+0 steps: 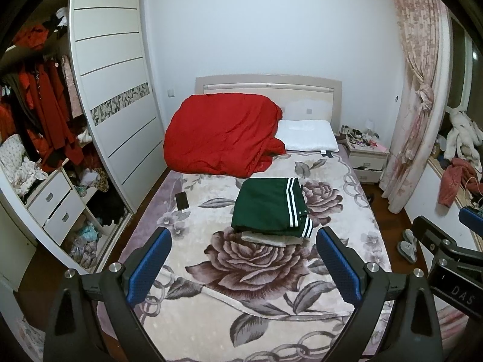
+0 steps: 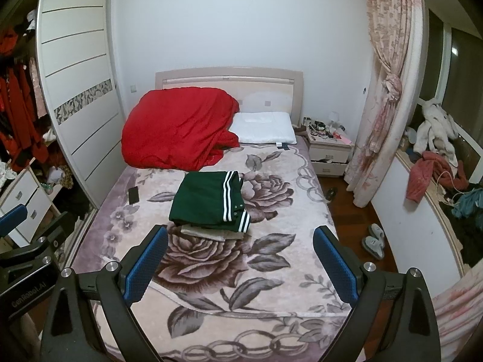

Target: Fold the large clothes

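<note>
A folded dark green garment with white stripes (image 1: 270,206) lies on a folded beige garment (image 1: 265,238) in the middle of the bed; both also show in the right wrist view, green (image 2: 208,200) on beige (image 2: 208,232). My left gripper (image 1: 243,259) is open and empty, held above the near part of the bed, short of the stack. My right gripper (image 2: 240,256) is open and empty, at a similar distance from the stack. The right gripper's body shows at the right edge of the left wrist view (image 1: 446,247).
The bed has a floral blanket (image 1: 241,310). A red duvet (image 1: 223,135) and a white pillow (image 1: 306,135) lie at the head. A black phone (image 1: 182,200) lies on the left side. An open wardrobe (image 1: 45,138) stands left; nightstand (image 2: 330,147), slippers (image 2: 374,241) and curtain (image 2: 383,90) right.
</note>
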